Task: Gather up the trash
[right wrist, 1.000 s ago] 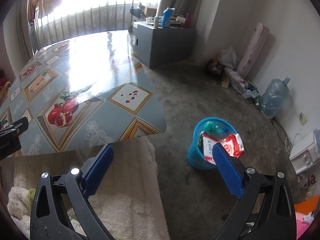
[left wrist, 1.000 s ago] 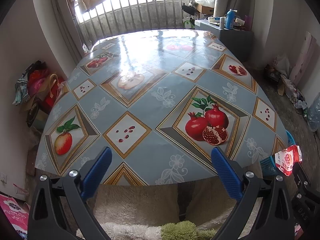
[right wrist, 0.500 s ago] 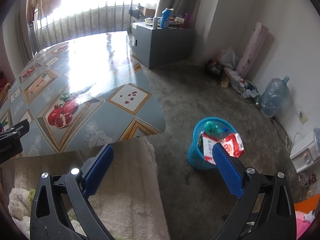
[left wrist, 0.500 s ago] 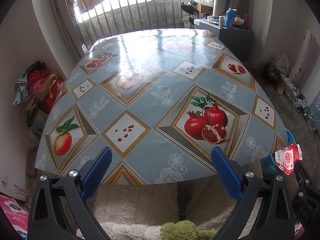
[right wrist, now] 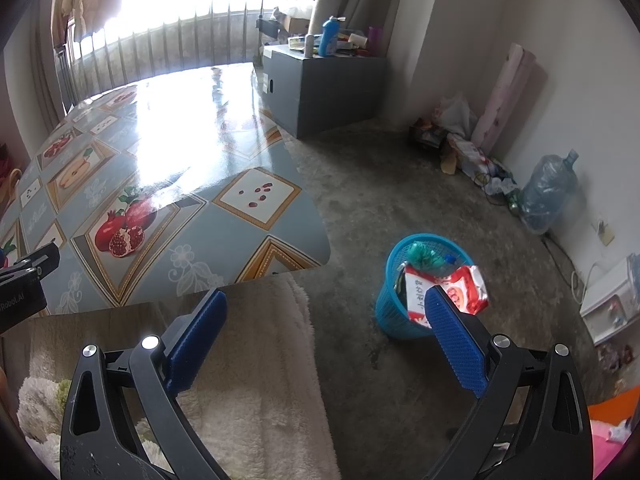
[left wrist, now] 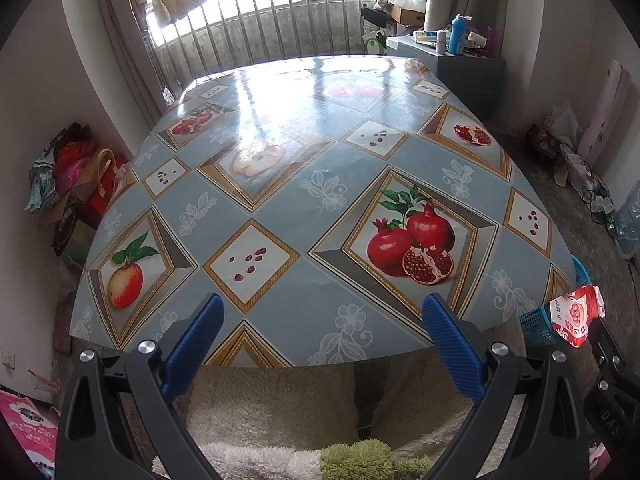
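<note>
Left wrist view: left gripper [left wrist: 320, 320] with blue-padded fingers [left wrist: 196, 336] wide apart, nothing between them, hovering at near edge of glossy tabletop [left wrist: 320, 168] covered in blue fruit-print oilcloth. Far right — red-and-white crinkled snack wrapper [left wrist: 576, 314] against blue mesh plastic waste basket [left wrist: 536, 326].

Right wrist view: right gripper [right wrist: 324, 320] fingers [right wrist: 456, 344] spread apart, empty, above grey concrete floor [right wrist: 400, 184]. Wrapper sticks out of basket rim, just beyond right finger — contact with pad cannot tell. Cream fleece blanket [right wrist: 256, 392] below.
</note>
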Tool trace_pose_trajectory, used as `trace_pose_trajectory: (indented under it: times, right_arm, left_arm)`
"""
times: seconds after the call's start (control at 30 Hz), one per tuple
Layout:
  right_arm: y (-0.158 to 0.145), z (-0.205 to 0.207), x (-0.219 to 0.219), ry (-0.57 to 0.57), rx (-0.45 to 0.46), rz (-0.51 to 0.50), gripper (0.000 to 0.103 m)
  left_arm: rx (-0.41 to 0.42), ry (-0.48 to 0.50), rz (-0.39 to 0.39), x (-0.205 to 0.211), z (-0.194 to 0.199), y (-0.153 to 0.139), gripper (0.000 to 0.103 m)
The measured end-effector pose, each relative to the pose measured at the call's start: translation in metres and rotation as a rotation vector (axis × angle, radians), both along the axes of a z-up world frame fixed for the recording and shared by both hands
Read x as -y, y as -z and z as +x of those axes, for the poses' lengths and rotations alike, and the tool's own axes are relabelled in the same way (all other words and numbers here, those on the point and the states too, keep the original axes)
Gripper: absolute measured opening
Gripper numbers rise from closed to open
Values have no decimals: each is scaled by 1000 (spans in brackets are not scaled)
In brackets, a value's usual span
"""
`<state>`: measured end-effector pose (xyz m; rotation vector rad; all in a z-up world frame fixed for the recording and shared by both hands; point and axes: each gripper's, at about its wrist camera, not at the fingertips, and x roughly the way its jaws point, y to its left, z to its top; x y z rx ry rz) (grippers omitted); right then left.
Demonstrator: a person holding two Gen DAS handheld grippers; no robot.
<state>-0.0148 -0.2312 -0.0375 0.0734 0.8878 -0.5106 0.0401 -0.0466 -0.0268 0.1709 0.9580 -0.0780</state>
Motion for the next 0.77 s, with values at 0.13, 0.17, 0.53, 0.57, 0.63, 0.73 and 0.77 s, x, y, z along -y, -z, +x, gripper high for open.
trace_pose_trajectory:
  times: [0.13, 0.17, 0.53, 0.57, 0.63, 0.73, 0.77]
  right_arm:
    - [0, 0, 0, 1, 2, 0, 95]
    - [0, -1, 0, 0, 2, 1, 95]
    - [0, 0, 0, 2, 4, 0, 95]
    - [0, -1, -1, 3, 4, 0, 95]
    - [0, -1, -1, 2, 4, 0, 95]
    - [0, -1, -1, 3, 4, 0, 95]
    - [0, -1, -1, 2, 4, -1, 95]
  left_arm:
    - [-1, 2, 1, 0, 0, 0, 97]
    - [-1, 2, 1, 0, 0, 0, 97]
    - [-1, 2, 1, 0, -1, 0, 97]
    - [-2, 1, 1, 0, -1, 0, 97]
    - [-4, 3, 2, 0, 0, 0, 97]
    - [-9, 11, 5, 1, 0, 1, 97]
    - [-8, 16, 5, 0, 2, 1, 97]
